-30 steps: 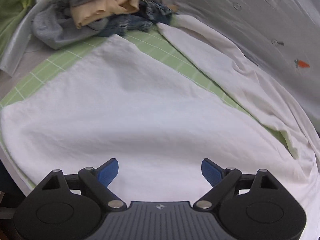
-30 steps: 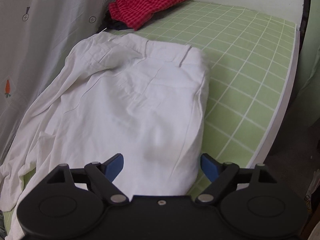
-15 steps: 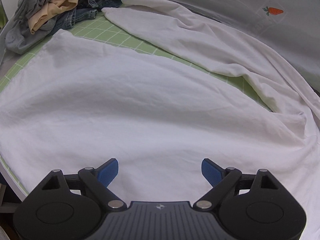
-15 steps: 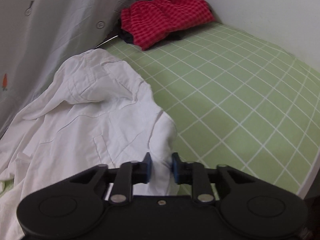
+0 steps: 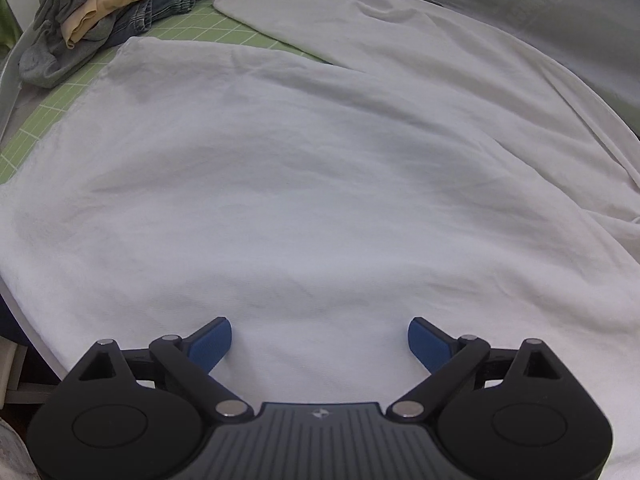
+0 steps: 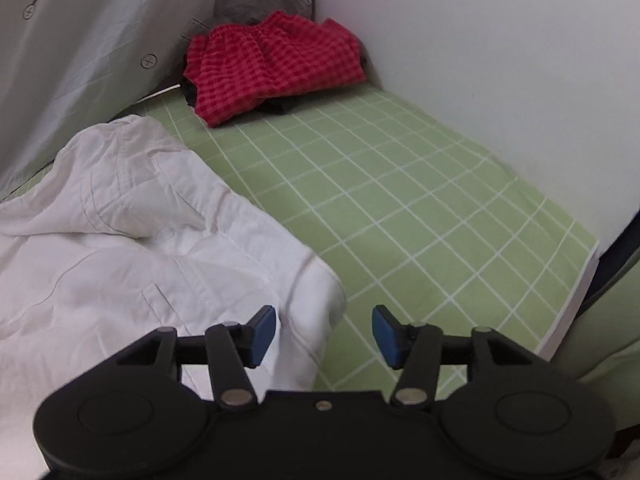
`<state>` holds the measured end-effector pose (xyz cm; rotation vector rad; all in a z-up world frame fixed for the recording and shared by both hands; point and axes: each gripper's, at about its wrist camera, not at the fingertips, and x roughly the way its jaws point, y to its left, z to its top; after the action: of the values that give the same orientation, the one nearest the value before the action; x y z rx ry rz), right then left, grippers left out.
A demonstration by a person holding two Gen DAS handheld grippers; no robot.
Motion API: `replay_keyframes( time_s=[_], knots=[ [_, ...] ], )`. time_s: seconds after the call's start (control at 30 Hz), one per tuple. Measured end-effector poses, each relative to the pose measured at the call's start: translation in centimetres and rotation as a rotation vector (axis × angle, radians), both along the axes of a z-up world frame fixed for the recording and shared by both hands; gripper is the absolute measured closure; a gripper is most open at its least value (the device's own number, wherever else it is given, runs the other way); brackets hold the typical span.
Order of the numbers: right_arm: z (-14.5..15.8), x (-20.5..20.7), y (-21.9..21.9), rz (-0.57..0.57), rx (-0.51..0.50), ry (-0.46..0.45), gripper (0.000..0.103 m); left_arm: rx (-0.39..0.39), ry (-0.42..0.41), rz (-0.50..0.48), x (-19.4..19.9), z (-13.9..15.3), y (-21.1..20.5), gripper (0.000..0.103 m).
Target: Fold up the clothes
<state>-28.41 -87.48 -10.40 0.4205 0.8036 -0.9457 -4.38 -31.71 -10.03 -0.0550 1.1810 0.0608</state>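
Left wrist view shows your left gripper (image 5: 320,340) spread wide and empty above the white garment (image 5: 304,184), which lies flat across the green grid mat (image 5: 60,100) near a pile of clothes (image 5: 116,12). Your right gripper (image 6: 324,334) is also parted, holding nothing, just over the garment's bunched edge, with red checked shorts (image 6: 272,68) well apart.

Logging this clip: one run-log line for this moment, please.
left gripper open over white garment | right gripper open at garment corner | nothing held
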Motion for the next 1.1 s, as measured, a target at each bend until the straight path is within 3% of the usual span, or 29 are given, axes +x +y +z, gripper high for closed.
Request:
replay_keyframes(
  time_s=[0.07, 0.2, 0.43, 0.57, 0.67, 0.83, 0.93, 1.0, 1.1],
  knots=[
    [1.1, 2.1, 1.4, 0.049, -0.060, -0.004, 0.029, 0.004, 0.004, 0.019, 0.5, 0.1, 1.4, 0.008],
    [2.3, 6.8, 4.6, 0.179, -0.081, -0.030, 0.016, 0.019, 0.012, 0.064, 2.0, 0.4, 4.5, 0.008],
    [1.5, 16.0, 11.9, 0.392, 0.000, -0.046, 0.015, 0.046, 0.028, 0.135, 5.0, 0.7, 9.8, 0.008],
    [0.9, 20.5, 15.5, 0.478, -0.001, -0.030, 0.015, 0.056, 0.047, 0.130, 7.7, 0.1, 11.5, 0.007],
    [0.0, 23.1, 16.7, 0.532, 0.033, -0.030, 0.016, 0.046, 0.045, 0.115, 9.3, -0.2, 12.0, 0.001],
    [-2.0, 25.4, 17.4, 0.585, 0.161, -0.018, 0.027, 0.022, 0.018, 0.137, 11.4, -0.4, 12.4, 0.000],
    [-2.2, 25.6, 17.7, 0.621, 0.161, 0.000, 0.035, 0.025, 0.008, 0.134, 12.1, -0.4, 12.2, 0.000],
    [-2.0, 25.6, 17.8, 0.662, 0.151, 0.000, 0.071, 0.028, 0.001, 0.132, 12.5, -0.4, 12.1, 0.000],
    [-1.8, 26.0, 17.7, 0.686, 0.094, 0.017, 0.088, 0.030, -0.017, 0.122, 12.2, -0.5, 12.2, 0.000]
  ],
)
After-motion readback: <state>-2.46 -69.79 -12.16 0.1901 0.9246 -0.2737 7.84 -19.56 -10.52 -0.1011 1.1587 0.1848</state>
